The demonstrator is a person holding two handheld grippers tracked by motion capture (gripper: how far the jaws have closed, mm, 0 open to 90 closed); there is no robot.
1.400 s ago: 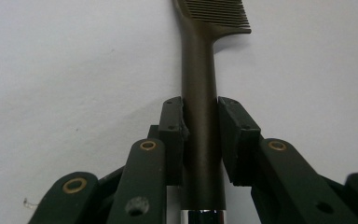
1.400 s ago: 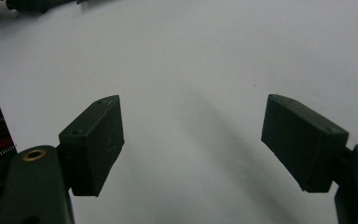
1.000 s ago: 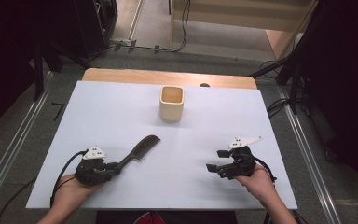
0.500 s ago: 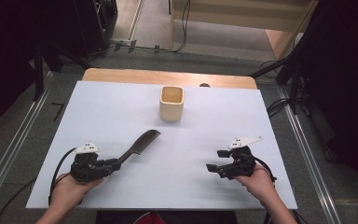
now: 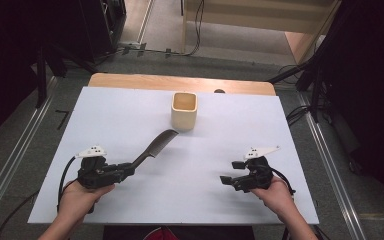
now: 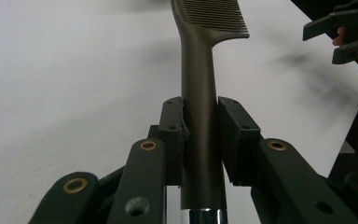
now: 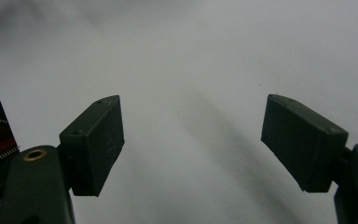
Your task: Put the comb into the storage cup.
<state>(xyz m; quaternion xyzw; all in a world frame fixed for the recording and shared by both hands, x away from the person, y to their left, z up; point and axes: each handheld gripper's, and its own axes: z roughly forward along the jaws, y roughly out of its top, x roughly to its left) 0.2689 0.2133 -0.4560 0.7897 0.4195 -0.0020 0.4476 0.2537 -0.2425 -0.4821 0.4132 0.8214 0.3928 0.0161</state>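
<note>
Since the earlier frame the left tool (image 5: 130,168) has lifted the comb (image 5: 156,145), its head now nearer the cup (image 5: 184,111) at twelve o'clock on the desk (image 5: 230,140). Clamped on the handle, one stiff, light, likely slippery comb; one cup. The right tool (image 5: 228,173) stands apart at four o'clock.

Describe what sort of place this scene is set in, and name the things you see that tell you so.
Probably a lab or workshop recording station: a white-topped table holding little but a comb and a wooden cup, loose cables on the floor, and dark equipment racks.
</note>
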